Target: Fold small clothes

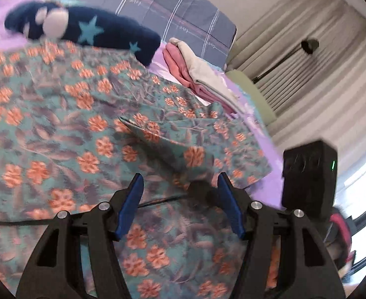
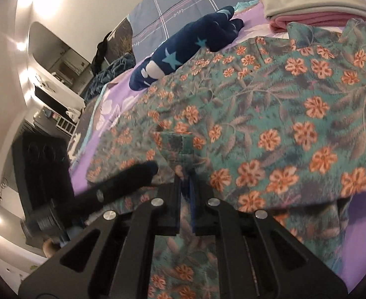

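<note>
Floral garment (image 2: 270, 114) runs off the bottom edge; beside it, the blurred black gripper (image 2: 123, 182) hides its near hem.

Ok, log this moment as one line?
stage: folding floral garment | left gripper: open above it | right gripper: shut on its fabric | folded stack: behind, on bed

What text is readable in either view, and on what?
"love": small repeated script along the stripes of the grey plaid quilt, right wrist view.
The same script on the quilt in the left wrist view: blurred and turned, not readable.
Floral garment, navy star garment, folded stack: no text seen.
</note>
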Demonstrator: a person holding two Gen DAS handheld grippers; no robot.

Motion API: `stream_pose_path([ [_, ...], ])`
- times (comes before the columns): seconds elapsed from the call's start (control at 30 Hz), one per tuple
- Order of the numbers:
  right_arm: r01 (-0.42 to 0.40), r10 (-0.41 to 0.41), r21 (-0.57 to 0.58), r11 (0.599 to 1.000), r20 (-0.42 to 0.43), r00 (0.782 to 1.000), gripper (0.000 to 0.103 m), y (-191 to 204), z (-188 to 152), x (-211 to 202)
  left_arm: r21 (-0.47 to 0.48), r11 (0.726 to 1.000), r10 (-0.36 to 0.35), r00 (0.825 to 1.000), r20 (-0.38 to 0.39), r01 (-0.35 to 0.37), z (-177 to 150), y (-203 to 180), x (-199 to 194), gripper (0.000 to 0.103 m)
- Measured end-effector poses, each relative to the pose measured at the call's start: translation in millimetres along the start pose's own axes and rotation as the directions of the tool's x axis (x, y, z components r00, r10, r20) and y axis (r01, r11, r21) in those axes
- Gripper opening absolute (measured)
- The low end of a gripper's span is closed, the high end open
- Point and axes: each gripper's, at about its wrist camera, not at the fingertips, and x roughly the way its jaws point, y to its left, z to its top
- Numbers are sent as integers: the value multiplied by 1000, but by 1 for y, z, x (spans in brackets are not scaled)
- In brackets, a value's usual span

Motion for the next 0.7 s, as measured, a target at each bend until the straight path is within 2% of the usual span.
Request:
stream_pose_path([
  [0.07, 14, -14, -23, 1000, 0, 1000, 8, 1, -6, 0, -42, 998, -36, 999, -14, 36, 2, 3, 6, 65],
  [0.17, 39, -39, -59, 998, 0, 999, 9, 1, -10, 3, -91, 996, 0, 999, -42, -4, 11, 6, 19, 69],
  [0.27, 56, -56, -94, 994, 5, 998, 12, 4, -15, 6, -138, 990, 0, 998, -56, -8, 20, 7, 26, 68],
  [0.3, 54, -54, -106, 993, 5, 999, 15, 6, -17, 5, -130, 991, 4, 998, -62, -12, 23, 6, 30, 49],
  [0.33, 48, -47, -119, 992, 5, 999, 17, 8, -17, 3, -109, 994, -2, 997, -77, -7, 26, 3, 35, 11],
  [0.37, 43, -42, -125, 991, 8, 999, 17, 10, -15, 1, -100, 995, 4, 996, -92, -13, 29, 3, 41, 5],
  [0.43, 14, -10, -152, 988, 27, 1000, 19, 13, -14, -8, -83, 995, 40, 996, -86, -47, 37, -5, 42, 4],
  [0.53, -22, 30, -167, 986, 50, 998, 19, 9, -16, -23, -24, 1000, 21, 1000, -5, -21, 59, -28, 20, 4],
  [0.67, 60, -54, -60, 996, 100, 994, 19, -15, -13, -28, 61, 998, -3, 994, 106, -4, 81, -54, -26, 5],
  [0.7, 83, -82, -6, 997, 102, 991, 11, -26, -13, -27, 76, 997, 2, 991, 131, -12, 84, -56, -38, 5],
])
